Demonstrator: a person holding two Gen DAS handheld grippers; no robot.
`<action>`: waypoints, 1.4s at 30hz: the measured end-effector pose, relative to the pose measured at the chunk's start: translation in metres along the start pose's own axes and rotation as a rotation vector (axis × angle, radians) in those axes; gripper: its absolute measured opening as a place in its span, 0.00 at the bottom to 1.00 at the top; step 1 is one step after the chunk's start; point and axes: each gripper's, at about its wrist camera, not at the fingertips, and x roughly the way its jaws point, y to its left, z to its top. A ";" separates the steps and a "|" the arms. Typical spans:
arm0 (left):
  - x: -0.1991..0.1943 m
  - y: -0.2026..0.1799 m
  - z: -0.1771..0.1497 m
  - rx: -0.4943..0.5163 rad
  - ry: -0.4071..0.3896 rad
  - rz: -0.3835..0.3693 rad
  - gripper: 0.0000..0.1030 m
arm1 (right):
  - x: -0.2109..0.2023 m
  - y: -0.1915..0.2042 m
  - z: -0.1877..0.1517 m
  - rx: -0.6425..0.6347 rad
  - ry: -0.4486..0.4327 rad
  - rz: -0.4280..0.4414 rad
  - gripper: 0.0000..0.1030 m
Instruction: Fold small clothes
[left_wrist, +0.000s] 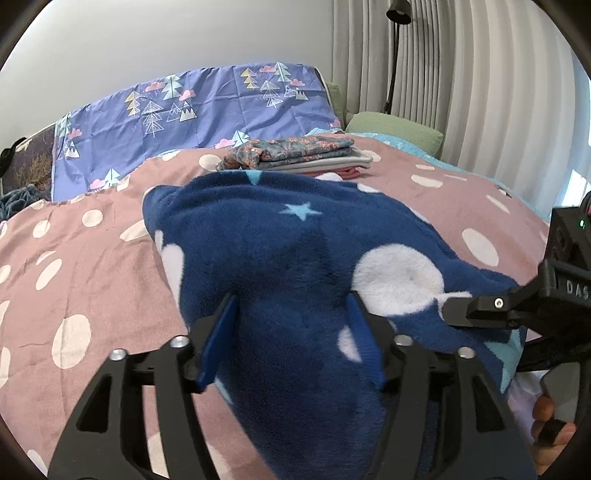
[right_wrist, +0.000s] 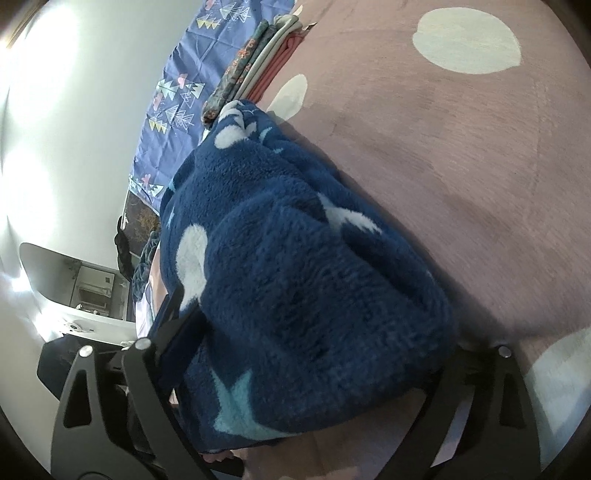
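Across the left wrist view from the left, a pink bedspread with white dots (left_wrist: 74, 266) is covering the bed, and a blue sheet printed with trees and clouds (left_wrist: 207, 118) is lying behind it against the white wall. In the middle, a navy fleece garment with white dots and pale blue stars (left_wrist: 266, 243) is lying bunched on the bedspread. The left gripper (left_wrist: 291, 321) is sitting over the garment's near end with its blue fingers (left_wrist: 218, 339) spread to either side of a fold of fleece; whether the pads are pressing it cannot be told. Beyond the garment, a stack of folded clothes (left_wrist: 303, 151) with a floral piece on top is resting near a green pillow (left_wrist: 395, 129). At the right edge, the right gripper (left_wrist: 480, 306) is reaching in, its tip touching the garment's right side, with grey curtains (left_wrist: 480, 74) hanging behind. In the right wrist view, the same garment (right_wrist: 295, 266) is filling the space between the right gripper's (right_wrist: 303, 332) widely spread fingers (right_wrist: 170, 310), and the fleece is bulging between them; a firm pinch cannot be made out.
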 end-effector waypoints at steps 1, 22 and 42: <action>0.000 0.005 0.003 -0.014 0.006 -0.001 0.78 | 0.000 0.000 0.001 -0.004 0.001 0.003 0.92; 0.160 0.121 0.044 -0.444 0.173 -0.373 0.99 | 0.001 0.002 -0.001 -0.041 -0.022 0.018 0.98; 0.160 0.124 0.049 -0.389 0.153 -0.365 0.92 | 0.002 0.007 -0.004 -0.061 -0.068 -0.009 0.98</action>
